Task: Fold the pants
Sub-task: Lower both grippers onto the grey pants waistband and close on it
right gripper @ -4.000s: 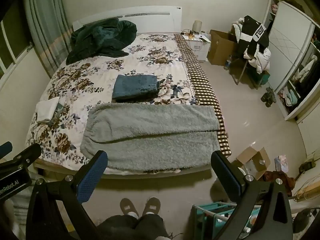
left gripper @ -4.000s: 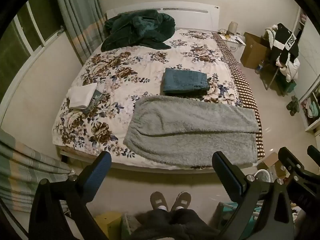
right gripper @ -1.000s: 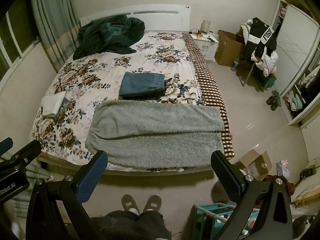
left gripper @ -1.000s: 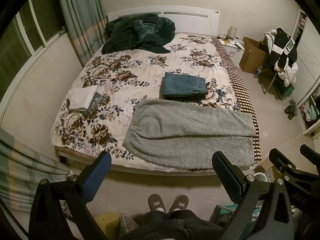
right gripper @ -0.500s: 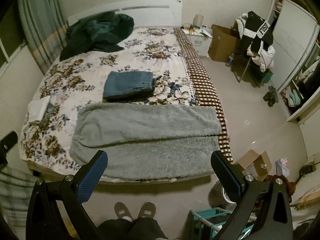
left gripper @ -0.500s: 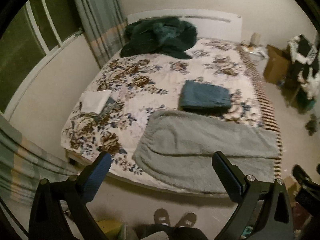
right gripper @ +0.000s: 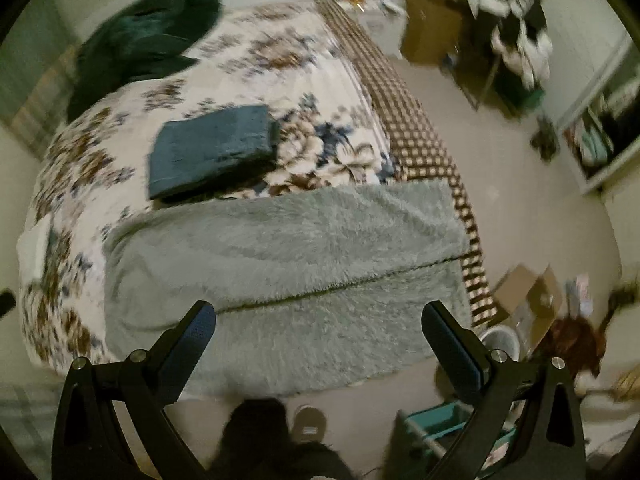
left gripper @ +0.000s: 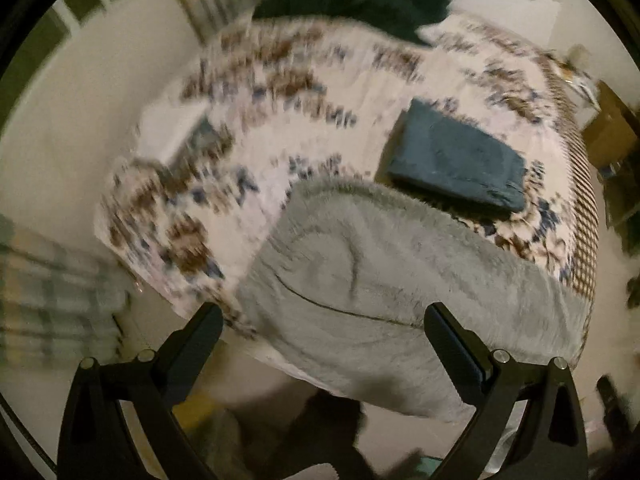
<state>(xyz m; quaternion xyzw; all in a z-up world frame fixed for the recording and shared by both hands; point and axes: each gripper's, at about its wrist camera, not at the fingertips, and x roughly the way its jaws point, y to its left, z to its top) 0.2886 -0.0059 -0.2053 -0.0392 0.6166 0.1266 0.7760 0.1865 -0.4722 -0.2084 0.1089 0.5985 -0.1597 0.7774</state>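
your left gripper (left gripper: 323, 330) spread wide, nothing in it, low in frame above bed edge | your right gripper (right gripper: 319, 327) spread wide too, holding nothing | grey fleece pants (right gripper: 288, 264) flat across near end of bed (right gripper: 328, 60), frame centre | folded blue garment (right gripper: 212, 148) just beyond pants | both views motion-blurred

Grey fuzzy pants (right gripper: 288, 264); floral bedspread (right gripper: 304, 60); blue folded cloth (right gripper: 212, 148).
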